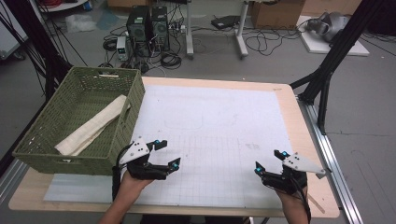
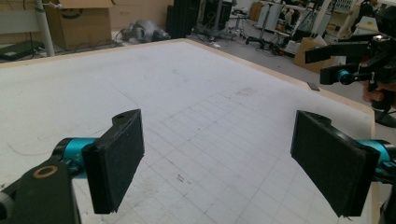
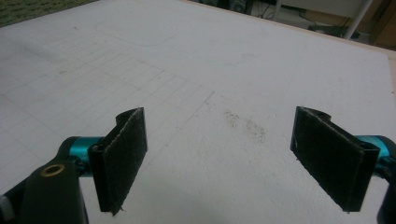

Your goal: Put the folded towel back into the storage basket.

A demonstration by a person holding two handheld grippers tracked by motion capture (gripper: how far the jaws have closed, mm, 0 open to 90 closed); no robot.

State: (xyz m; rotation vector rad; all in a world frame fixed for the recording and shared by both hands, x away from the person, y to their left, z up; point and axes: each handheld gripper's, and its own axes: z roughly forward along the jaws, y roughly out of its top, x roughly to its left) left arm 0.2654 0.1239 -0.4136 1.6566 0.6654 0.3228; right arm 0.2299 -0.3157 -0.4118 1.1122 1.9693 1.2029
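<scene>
Two grippers are held low over the near part of a white gridded mat (image 1: 210, 121) that covers a wooden table (image 1: 292, 116), each gripped by a hand that comes in from the bottom of the high view. The left gripper (image 1: 167, 154) is seen just beside the near right corner of a green woven basket (image 1: 133, 100), without touching it; its jaws are spread wide with nothing between them, as its own view confirms, where only bare mat is seen between the two black pads (image 2: 116, 163). The right gripper (image 1: 268, 161) is held near the front right of the mat, well apart from the left one, and its jaws are likewise spread wide and empty; a faint dark smudge (image 3: 245, 123) on the mat is seen between them in the right gripper view. Inside the basket a folded cream cloth (image 1: 93, 127) is laid slantwise along the bottom, one end raised against the right wall. The right gripper (image 2: 355, 63) is also caught far off in the left gripper view.
</scene>
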